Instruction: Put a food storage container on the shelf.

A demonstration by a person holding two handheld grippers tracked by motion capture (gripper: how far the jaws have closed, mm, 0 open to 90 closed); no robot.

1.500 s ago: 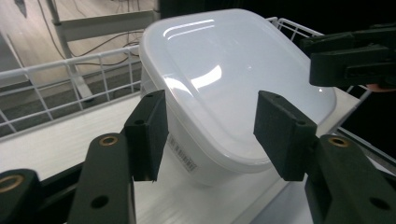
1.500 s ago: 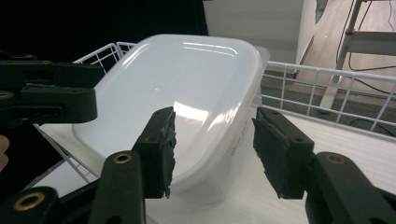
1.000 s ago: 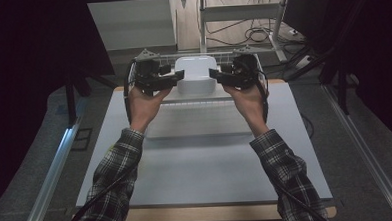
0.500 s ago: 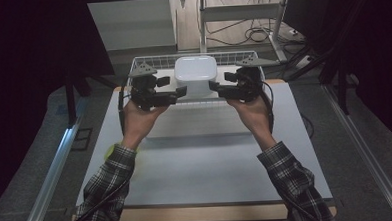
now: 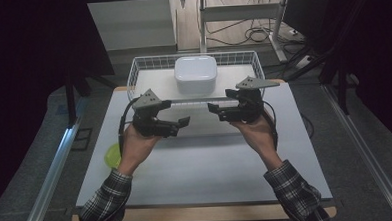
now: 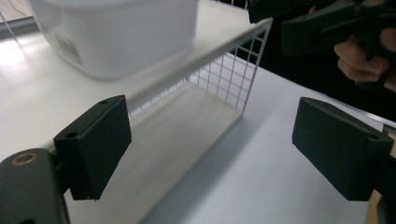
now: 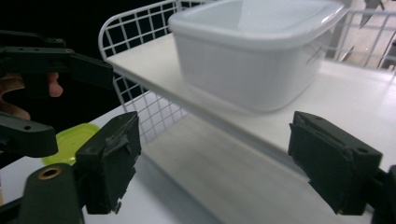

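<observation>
The white box sits in the wire basket at the far side, between and beyond both grippers, whose fingers have just been spreading, nothing between them.

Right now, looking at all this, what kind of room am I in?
Probably a lab or workshop bench set up for recording. A white table holds a wire basket with a white container in it, metal rails run alongside, and cables lie on the floor behind.
</observation>
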